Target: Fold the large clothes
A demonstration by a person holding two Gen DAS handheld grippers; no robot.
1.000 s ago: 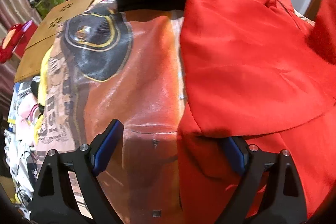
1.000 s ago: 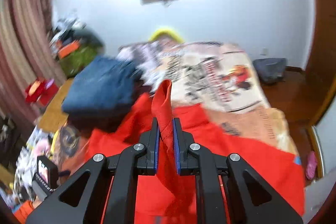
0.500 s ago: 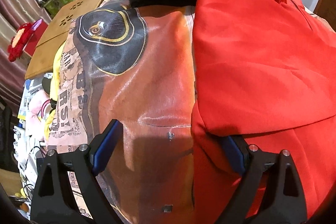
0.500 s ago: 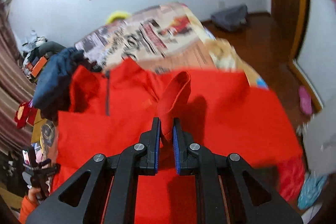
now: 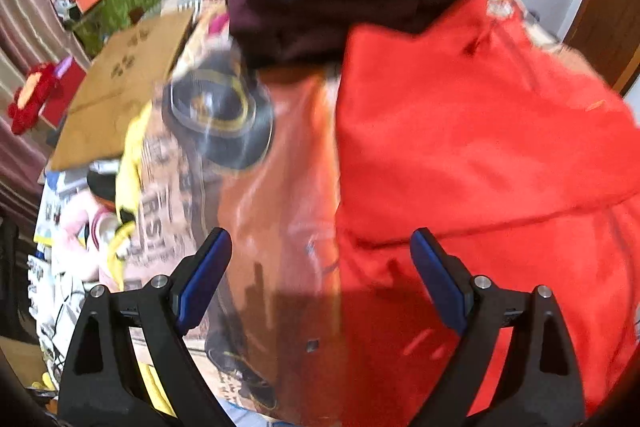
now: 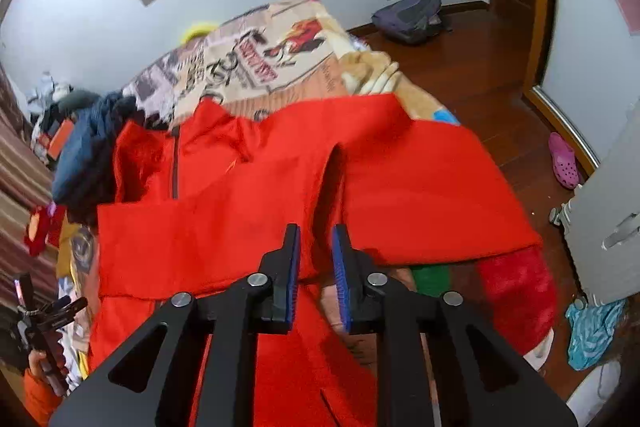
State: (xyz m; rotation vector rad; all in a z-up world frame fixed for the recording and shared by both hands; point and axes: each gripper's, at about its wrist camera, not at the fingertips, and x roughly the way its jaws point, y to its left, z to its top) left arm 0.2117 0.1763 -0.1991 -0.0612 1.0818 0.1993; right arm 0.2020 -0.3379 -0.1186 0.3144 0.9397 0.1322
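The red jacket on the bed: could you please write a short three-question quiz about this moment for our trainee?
1. True or false: the left gripper is clamped on the red jacket.
2. In the right wrist view, what lies just left of the jacket's collar?
A) a pile of dark clothes
B) a laundry basket
C) a laptop
3. Short answer: what colour are the pads of the right gripper?

Key
1. False: its jaws stand wide apart above the jacket's edge.
2. A
3. Blue
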